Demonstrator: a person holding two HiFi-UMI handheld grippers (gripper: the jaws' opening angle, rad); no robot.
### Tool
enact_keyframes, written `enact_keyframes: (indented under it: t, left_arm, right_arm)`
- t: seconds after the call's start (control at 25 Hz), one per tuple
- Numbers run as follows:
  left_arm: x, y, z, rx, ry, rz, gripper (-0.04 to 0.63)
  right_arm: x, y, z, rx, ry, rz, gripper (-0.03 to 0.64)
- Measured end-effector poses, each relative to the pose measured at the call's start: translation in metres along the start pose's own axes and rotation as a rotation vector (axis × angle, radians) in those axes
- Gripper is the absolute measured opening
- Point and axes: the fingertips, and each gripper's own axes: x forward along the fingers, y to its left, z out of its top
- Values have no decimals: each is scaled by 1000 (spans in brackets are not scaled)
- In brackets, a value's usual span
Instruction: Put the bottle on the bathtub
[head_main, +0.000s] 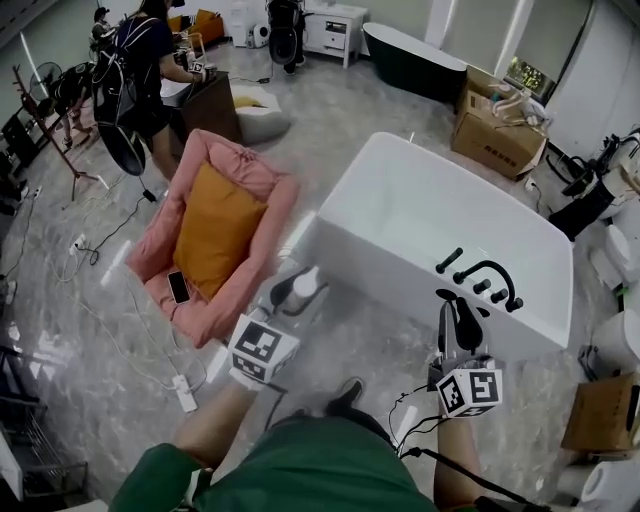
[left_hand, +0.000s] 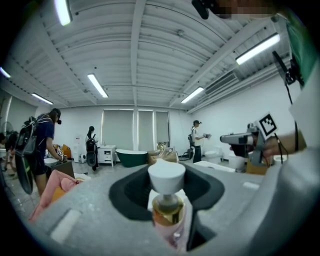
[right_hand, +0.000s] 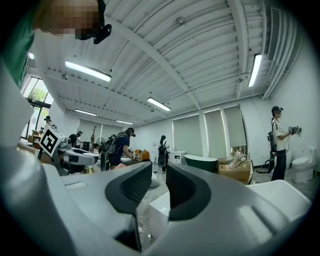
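Bottle (head_main: 304, 284) is clamped in the left tongs (head_main: 288, 297) — the left gripper view shows its pink body, gold collar and white cap standing upright between the dark pads. In the head view it is held above the grey marble floor (head_main: 60, 300), just beside the near left corner of the white bathtub (head_main: 370, 262) and not yet on it. The right tongs (head_main: 456, 318) are narrow, their two pads a slim gap apart with nothing between them; they point toward the tub's near rim, close to the black faucet (head_main: 487, 277) mounted there. Left of the tub lies a pink seat (head_main: 262, 182) with an orange cushion (head_main: 215, 225) on it and a phone (head_main: 178, 287) near its front edge. Beyond the tub stands a cardboard box (head_main: 495, 140), and farther back a dark green tub (head_main: 410, 60) — a person with a backpack (head_main: 140, 70) stands at the far left by a brown cabinet
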Motion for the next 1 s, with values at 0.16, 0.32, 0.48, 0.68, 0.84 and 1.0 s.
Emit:
enact_keyframes:
  t: [0.16, 0.32, 0.48, 0.68, 0.84, 1.0]
  left_arm:
    - [46, 4, 3, 5, 17, 40, 161]
    - [84, 8, 7, 7, 24, 89, 161]
    - [111, 12, 8, -19, 20, 131, 161]
    - [129, 21, 7, -29, 37, 152, 161]
    - [142, 34, 3, -30, 46, 158, 161]
    - [165, 57, -1, -42, 56, 162, 161]
  right_arm:
    - [29, -44, -2, 27, -1, 29, 74]
    - [52, -81, -4, 38, -17, 79, 74]
    - [71, -110, -12, 65, -14, 98, 74]
    - [87, -124, -18, 81, 8, 115, 74]
    - [102, -132, -26, 83, 19, 124, 74]
    - [126, -140, -27, 94, 43, 113, 74]
